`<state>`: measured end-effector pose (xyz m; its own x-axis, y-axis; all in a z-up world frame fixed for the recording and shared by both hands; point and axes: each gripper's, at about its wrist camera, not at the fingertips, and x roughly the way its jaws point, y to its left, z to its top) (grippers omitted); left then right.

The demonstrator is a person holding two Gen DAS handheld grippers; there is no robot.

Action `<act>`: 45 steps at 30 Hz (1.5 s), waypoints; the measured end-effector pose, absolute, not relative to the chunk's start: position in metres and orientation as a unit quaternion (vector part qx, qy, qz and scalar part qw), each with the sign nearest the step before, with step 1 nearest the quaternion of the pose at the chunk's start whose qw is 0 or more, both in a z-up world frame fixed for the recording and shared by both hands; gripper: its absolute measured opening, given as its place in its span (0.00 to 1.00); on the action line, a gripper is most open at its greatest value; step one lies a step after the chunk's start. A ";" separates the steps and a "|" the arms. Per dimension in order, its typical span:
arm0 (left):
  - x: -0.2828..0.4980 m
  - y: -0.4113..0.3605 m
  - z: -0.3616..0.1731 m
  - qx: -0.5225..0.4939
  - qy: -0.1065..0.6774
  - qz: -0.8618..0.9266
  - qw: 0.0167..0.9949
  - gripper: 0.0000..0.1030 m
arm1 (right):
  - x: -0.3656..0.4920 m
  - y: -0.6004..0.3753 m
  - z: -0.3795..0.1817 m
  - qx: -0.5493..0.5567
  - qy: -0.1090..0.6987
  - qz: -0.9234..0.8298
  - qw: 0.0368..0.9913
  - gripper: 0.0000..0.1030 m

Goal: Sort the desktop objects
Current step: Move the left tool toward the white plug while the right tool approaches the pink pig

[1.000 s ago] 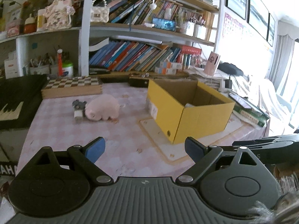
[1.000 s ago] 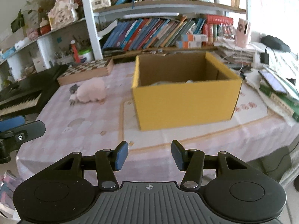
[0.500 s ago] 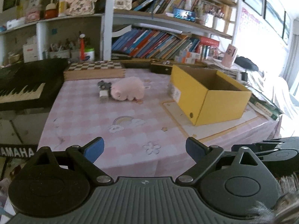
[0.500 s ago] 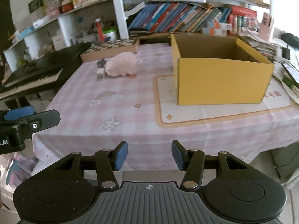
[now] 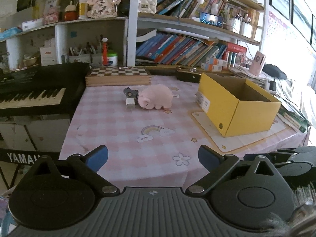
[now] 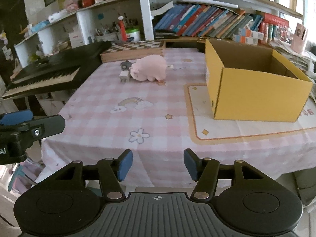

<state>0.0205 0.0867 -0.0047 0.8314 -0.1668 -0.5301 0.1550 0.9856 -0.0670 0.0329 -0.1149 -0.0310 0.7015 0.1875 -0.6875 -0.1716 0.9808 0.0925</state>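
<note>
Blue-padded left tool (image 5: 153, 158) spread, level | right tool (image 6: 158, 165) spread, level

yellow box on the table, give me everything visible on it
The yellow box looks like cardboard: yellow outside, plain brown inside, open-topped with no lid or flaps showing. It sits upright on a cream mat with an orange border, over the pink checked tablecloth. One end wall carries a white label, with a small dark hole lower down. Its floor is hidden, so contents cannot be told. Nothing else touches it.
</note>
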 end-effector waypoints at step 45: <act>0.246 0.096 -0.033 -0.023 0.318 -0.044 0.947 0.93 | 0.237 -0.093 -0.049 -0.020 0.399 0.141 0.906 0.63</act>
